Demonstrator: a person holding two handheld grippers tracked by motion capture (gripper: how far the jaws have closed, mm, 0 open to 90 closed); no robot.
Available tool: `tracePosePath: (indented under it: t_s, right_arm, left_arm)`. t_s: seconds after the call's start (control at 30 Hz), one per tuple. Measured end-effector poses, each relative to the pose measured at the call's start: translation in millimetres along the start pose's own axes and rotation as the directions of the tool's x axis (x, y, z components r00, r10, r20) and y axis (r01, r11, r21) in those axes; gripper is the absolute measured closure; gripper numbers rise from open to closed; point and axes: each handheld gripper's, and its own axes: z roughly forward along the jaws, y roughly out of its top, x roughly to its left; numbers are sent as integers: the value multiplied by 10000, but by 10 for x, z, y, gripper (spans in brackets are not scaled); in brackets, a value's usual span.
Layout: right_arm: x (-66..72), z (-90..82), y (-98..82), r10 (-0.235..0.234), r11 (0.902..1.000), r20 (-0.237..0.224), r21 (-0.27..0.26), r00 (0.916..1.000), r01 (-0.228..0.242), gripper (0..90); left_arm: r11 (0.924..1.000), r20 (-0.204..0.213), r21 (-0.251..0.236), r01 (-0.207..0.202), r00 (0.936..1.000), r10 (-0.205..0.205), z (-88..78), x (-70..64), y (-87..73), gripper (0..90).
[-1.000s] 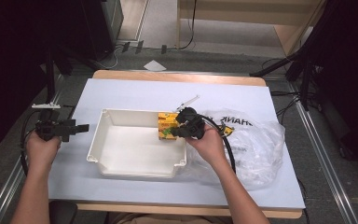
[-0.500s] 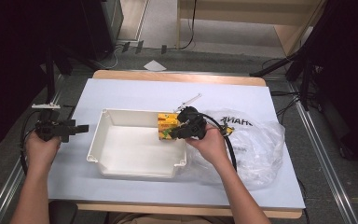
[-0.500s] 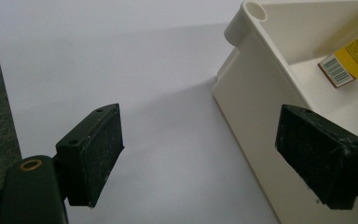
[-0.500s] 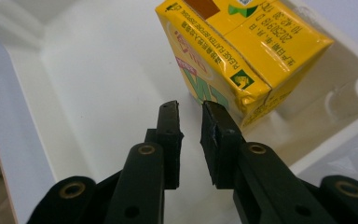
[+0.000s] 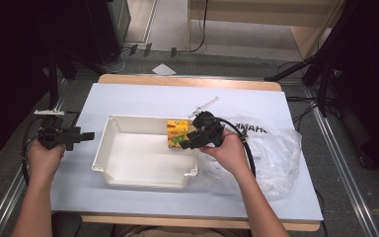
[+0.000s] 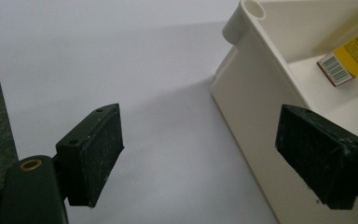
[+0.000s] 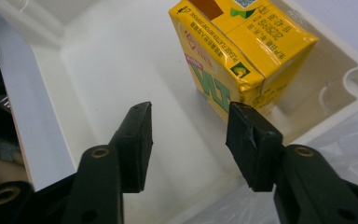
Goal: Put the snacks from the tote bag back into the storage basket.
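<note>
A yellow drink carton (image 5: 176, 133) (image 7: 233, 42) stands upright in the far right corner of the white tray (image 5: 143, 180). My right gripper (image 5: 184, 143) (image 7: 189, 135) reaches over the tray's right wall. Its jaws have just been opening, with nothing between them; the carton stands just past the right pad (image 7: 251, 144). My left gripper (image 5: 85, 136) (image 6: 200, 149) is open over the white mat, level, by the tray's left wall (image 6: 261, 93). Between its jaws is only bare mat. The carton's barcode end (image 6: 349, 58) shows inside the tray.
A crumpled clear plastic bag (image 5: 271, 153) lies on the mat right of the tray, under my right forearm. A thin white stick (image 5: 205, 106) lies behind the carton. The mat covers a wooden table (image 5: 187, 81) with metal rails along both sides.
The right gripper's jaws have parted and stand off the carton, which stays upright in the tray's corner. The left hand and gripper have kept still.
</note>
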Motion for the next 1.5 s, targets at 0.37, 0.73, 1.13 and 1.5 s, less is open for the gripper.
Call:
tracePosePath:
  t_s: [0.37,0.73,1.13,1.5]
  right_arm:
    - [-67,-206,-116,293,9995,145,-129,9995,-291,350]
    - [-171,-397,-229,474,9980,554,-442,9973,-450,287]
    - [-358,-529,-375,482,9977,874,-525,9950,-437,223]
    - [-563,-671,-562,236,9952,1371,-972,9903,-102,223]
  left_arm:
    - [10000,17,-69,11,10000,-11,-12,-3,-1,157]
    - [10000,-7,-47,-9,10000,9,-2,-8,-1,156]
    - [10000,-28,-22,21,10000,-21,-1,-4,0,157]
    - [9999,-49,-87,79,10000,-80,-15,5,-3,157]
